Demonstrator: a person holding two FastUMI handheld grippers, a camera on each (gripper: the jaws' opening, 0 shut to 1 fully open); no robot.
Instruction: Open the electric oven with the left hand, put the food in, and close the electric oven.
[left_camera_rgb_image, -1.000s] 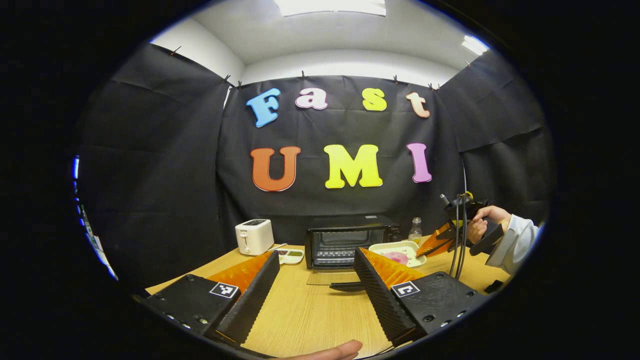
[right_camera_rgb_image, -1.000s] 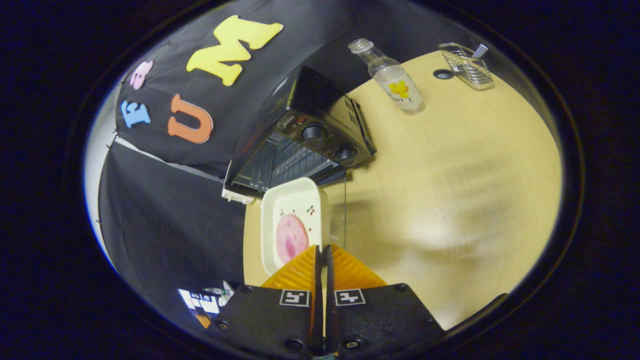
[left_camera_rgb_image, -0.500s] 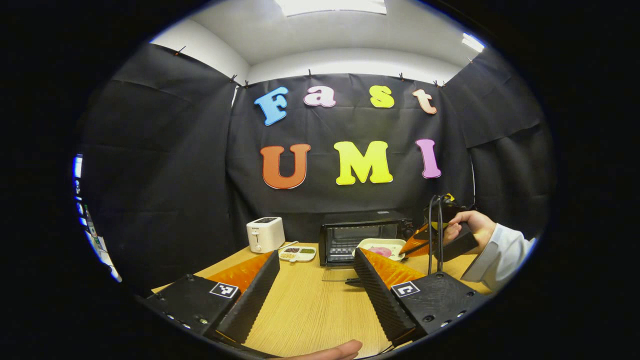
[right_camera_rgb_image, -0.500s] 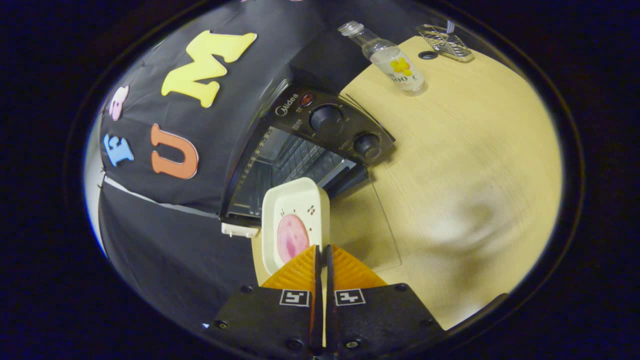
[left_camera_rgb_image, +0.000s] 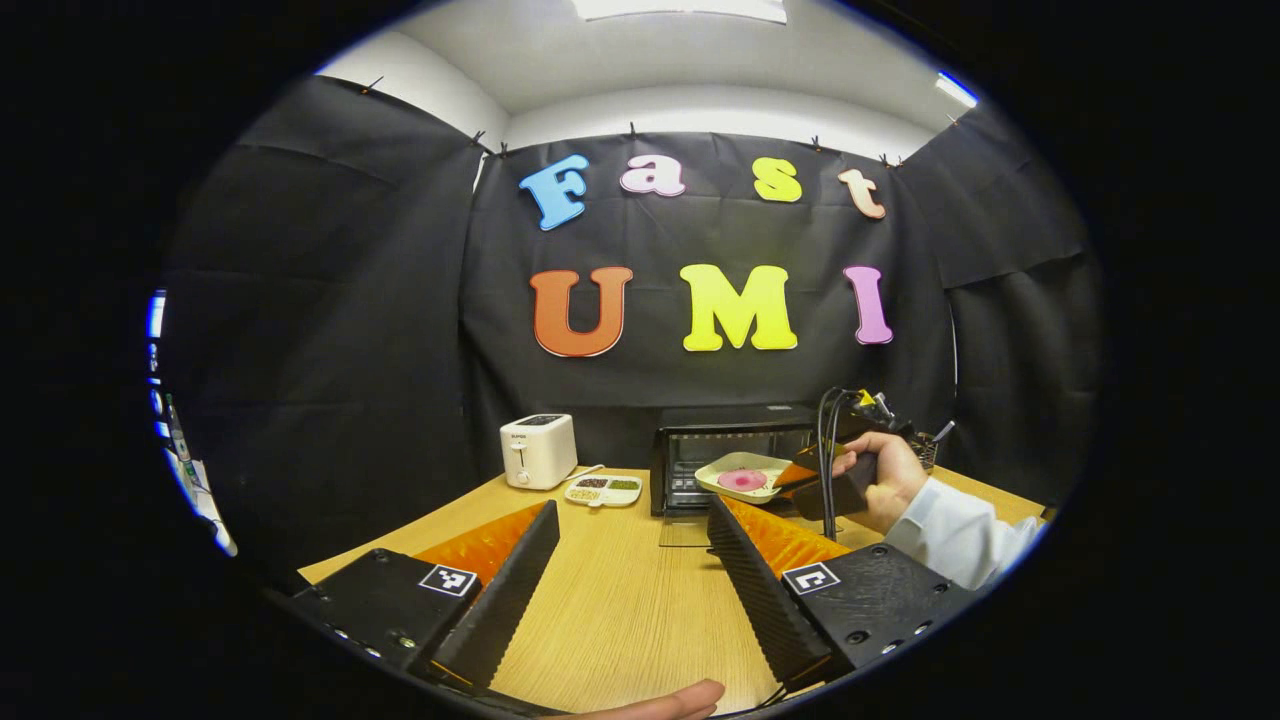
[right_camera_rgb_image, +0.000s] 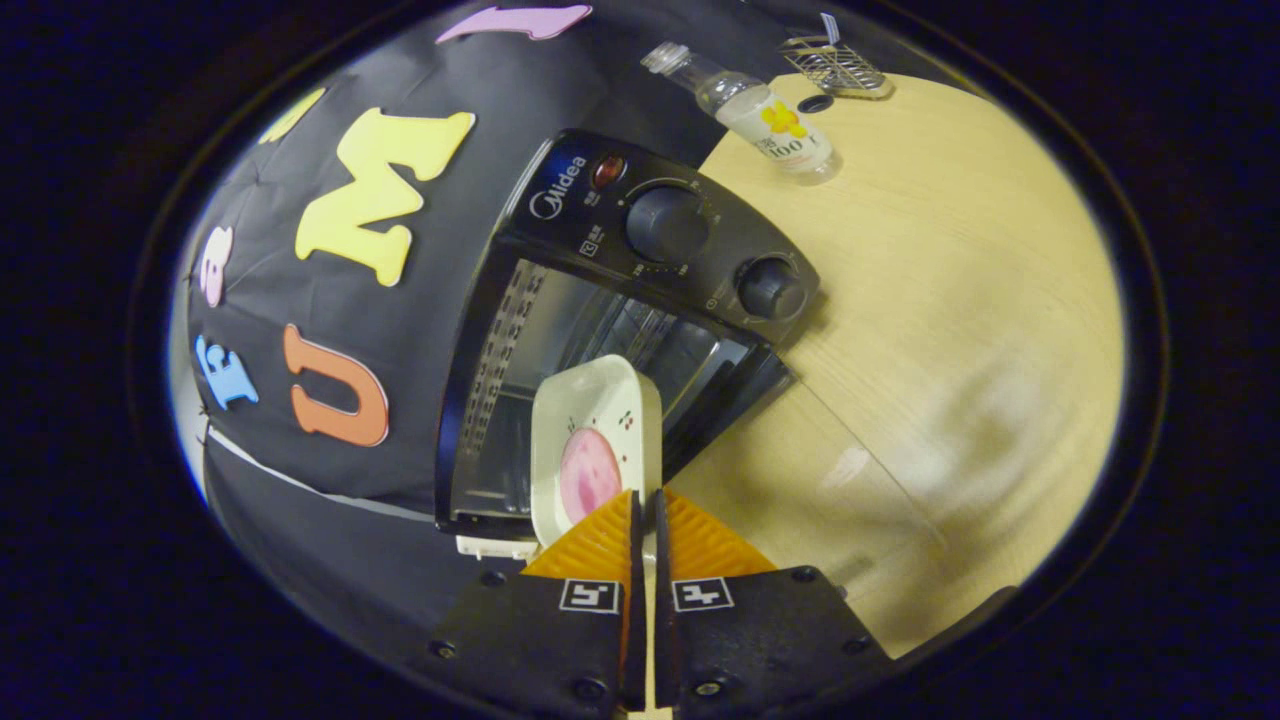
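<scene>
At the mouth of the open electric oven (right_camera_rgb_image: 600, 330), the right gripper (right_camera_rgb_image: 643, 510) held a cream dish (right_camera_rgb_image: 597, 445) by its rim, jaws clamped, a pink food slice (right_camera_rgb_image: 588, 472) inside. The left gripper (left_camera_rgb_image: 630, 560) hung back over the table (left_camera_rgb_image: 620, 620), jaws apart.

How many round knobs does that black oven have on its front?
2, both on the oven's control panel in the right gripper view: a larger knob nearer the red indicator light, and a smaller knob at the panel's other end.
</scene>
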